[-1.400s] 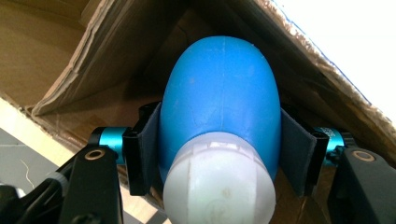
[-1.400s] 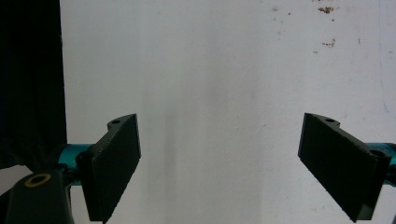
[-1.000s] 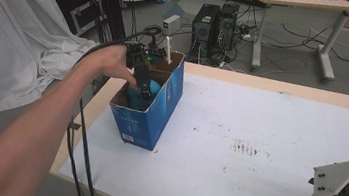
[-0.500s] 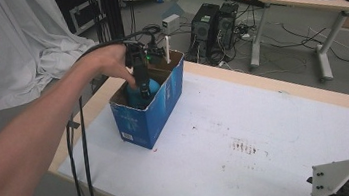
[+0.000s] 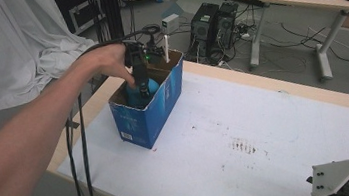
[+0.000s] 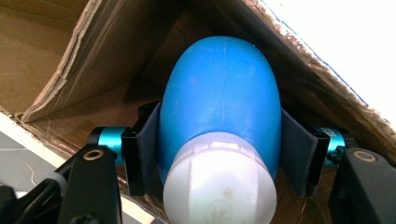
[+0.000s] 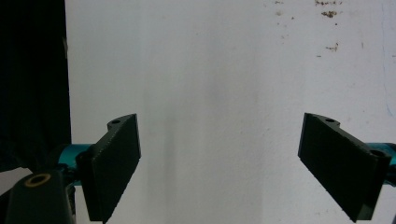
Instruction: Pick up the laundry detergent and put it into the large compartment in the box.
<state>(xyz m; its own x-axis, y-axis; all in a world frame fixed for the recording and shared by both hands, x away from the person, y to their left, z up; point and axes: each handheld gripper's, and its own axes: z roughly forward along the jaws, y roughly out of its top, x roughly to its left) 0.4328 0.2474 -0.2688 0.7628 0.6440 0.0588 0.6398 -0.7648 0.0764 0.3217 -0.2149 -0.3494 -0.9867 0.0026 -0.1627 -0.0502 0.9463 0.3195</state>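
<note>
Blue rubber bulb with a frosted white cap sits inside the open blue cardboard box — left gripper clamped on its sides, pads pressing. Grasp looks done; lift-out or release is left. Right gripper idles wide open, empty, over the white table sheet.

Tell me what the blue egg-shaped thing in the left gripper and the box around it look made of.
Blue egg-shaped thing: matte, smooth, likely rubber or soft plastic, with a moulding seam down its middle and a frosted whitish end.
Box: corrugated cardboard, printed blue outside, raw brown inside with frayed edges.
Left gripper: jaws clamp the blue thing.
</note>
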